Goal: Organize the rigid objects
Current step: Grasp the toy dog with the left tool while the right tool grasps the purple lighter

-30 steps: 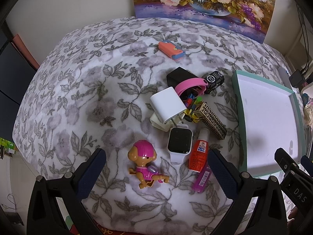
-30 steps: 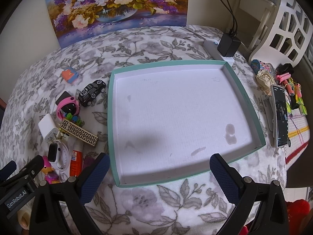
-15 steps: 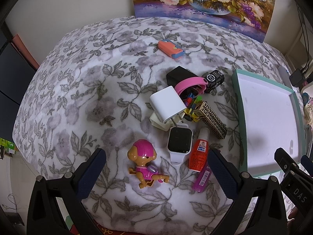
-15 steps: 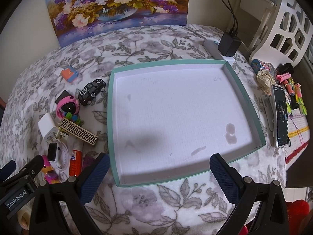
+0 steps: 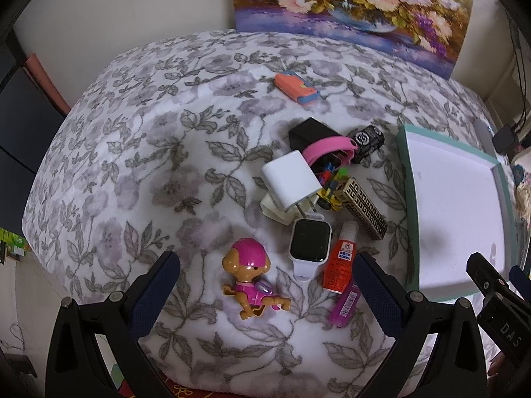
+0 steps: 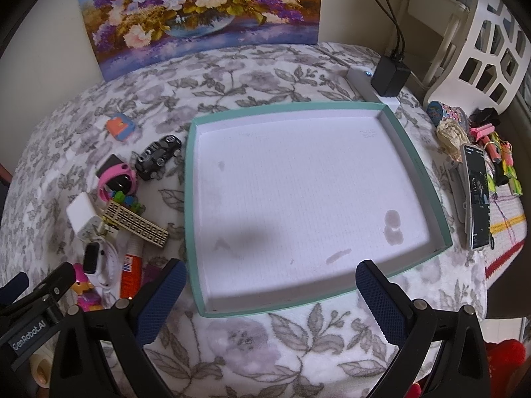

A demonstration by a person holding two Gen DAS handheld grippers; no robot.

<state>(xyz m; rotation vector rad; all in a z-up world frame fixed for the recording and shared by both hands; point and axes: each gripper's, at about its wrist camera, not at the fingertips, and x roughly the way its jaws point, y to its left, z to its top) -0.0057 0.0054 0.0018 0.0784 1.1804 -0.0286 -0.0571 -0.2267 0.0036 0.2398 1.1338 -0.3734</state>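
Observation:
A pile of small objects lies on the floral blanket: a pink toy dog (image 5: pixel 249 277), a white smartwatch (image 5: pixel 308 242), an orange glue bottle (image 5: pixel 339 263), a purple tube (image 5: pixel 345 304), a white charger (image 5: pixel 291 184), a patterned box (image 5: pixel 364 209), a pink watch (image 5: pixel 327 147), a black toy car (image 5: pixel 366 139) and an orange eraser (image 5: pixel 295 88). My left gripper (image 5: pixel 264 293) is open, hovering over the dog. A teal-rimmed white tray (image 6: pixel 190 199) stands empty to the right. My right gripper (image 6: pixel 268 298) is open above the tray's near edge.
A flower painting (image 6: pixel 199 13) leans on the back wall. A power strip with a black adapter (image 6: pixel 388 78), a phone (image 6: pixel 478 195) and several small items lie right of the tray. A white lattice chair (image 6: pixel 481 39) stands at far right.

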